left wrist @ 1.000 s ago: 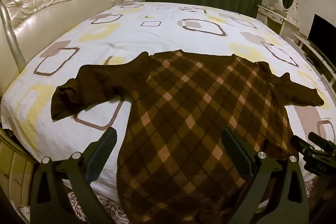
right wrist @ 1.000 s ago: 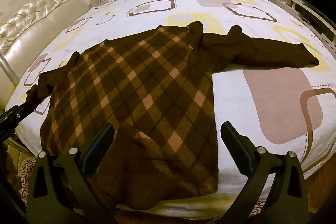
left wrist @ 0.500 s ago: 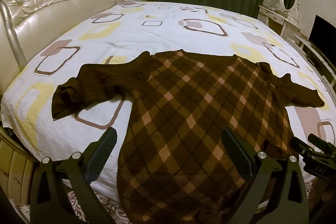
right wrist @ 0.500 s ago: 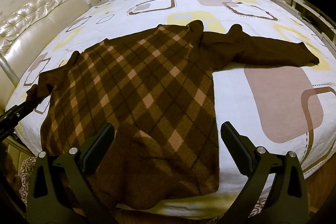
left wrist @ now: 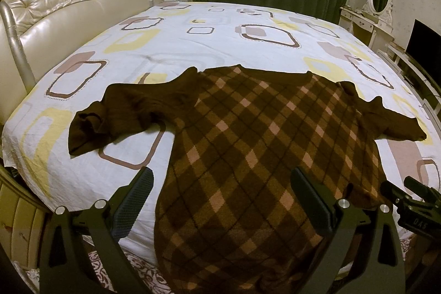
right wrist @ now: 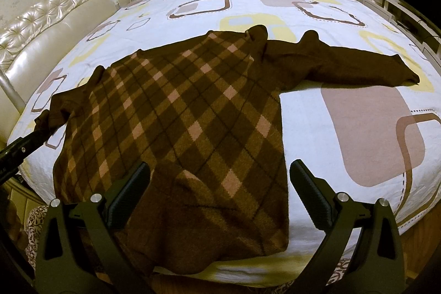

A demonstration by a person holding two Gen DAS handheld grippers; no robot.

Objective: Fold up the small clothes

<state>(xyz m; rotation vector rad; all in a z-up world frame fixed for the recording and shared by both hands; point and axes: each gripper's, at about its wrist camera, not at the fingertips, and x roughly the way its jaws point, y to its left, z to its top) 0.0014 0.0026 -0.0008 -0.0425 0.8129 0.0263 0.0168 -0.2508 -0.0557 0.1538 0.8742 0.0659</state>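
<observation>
One sweater [left wrist: 248, 145] lay spread flat on one bed [left wrist: 193, 46], with two grippers above its hem.

From the headboard [left wrist: 69, 7] side: the left gripper [left wrist: 222, 200] was wide open and held nothing; the right gripper [right wrist: 219, 189] was the same, also empty. The sweater, two sleeves out, lay just ahead of both, its hem between the fingers. Compared with one second earlier, almost nothing had moved.
</observation>
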